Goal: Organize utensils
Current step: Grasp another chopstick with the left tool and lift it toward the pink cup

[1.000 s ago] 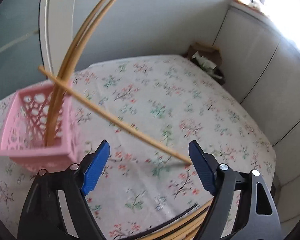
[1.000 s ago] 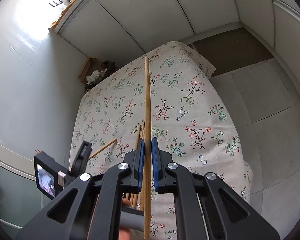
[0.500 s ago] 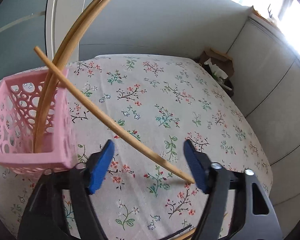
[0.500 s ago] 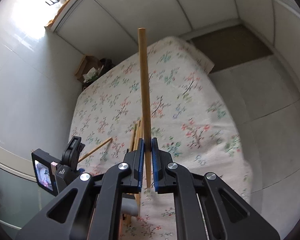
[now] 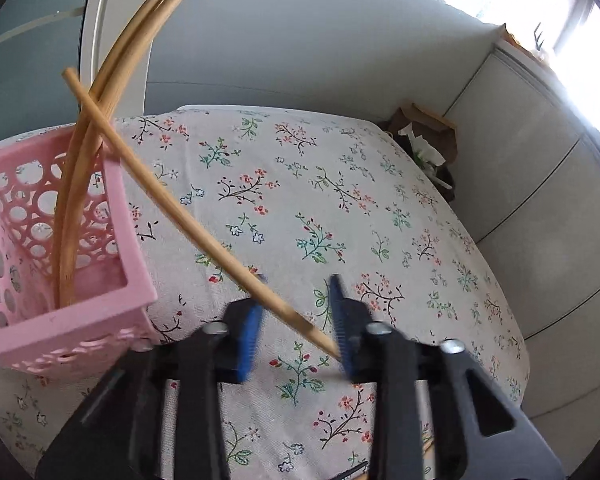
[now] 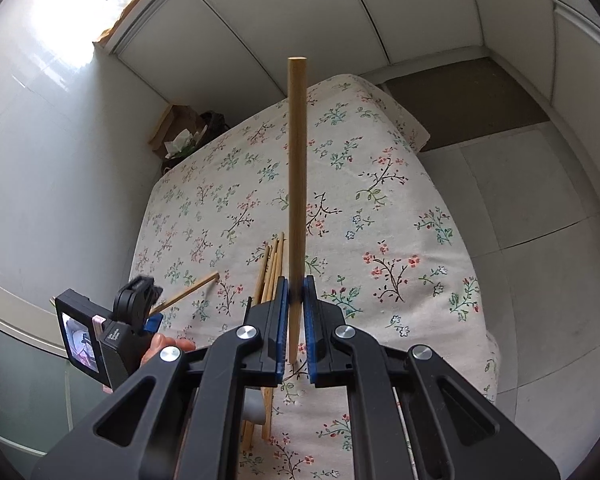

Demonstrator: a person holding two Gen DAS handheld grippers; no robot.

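Observation:
In the left wrist view a pink perforated basket (image 5: 60, 280) stands at the left with two bamboo chopsticks (image 5: 84, 168) upright in it. A third chopstick (image 5: 172, 200) leans over its rim and slants down between the jaws of my left gripper (image 5: 297, 280), which are closing. Its thin tip meets the right pad, and a gap still shows beside the left pad. My right gripper (image 6: 294, 320) is shut on another chopstick (image 6: 297, 160), which points up and away from the camera. Several loose chopsticks (image 6: 270, 268) lie on the cloth beside it.
A floral tablecloth (image 5: 380, 220) covers the table, whose far and right edges drop to a tiled floor (image 6: 520, 200). A brown box of clutter (image 5: 424, 140) sits in the corner by the wall. A hand (image 6: 164, 350) holds the left gripper (image 6: 138, 292).
The left jaws have drawn in from wide apart around the leaning chopstick, and the basket looms nearer. The right gripper's chopstick now stands clear above the table.

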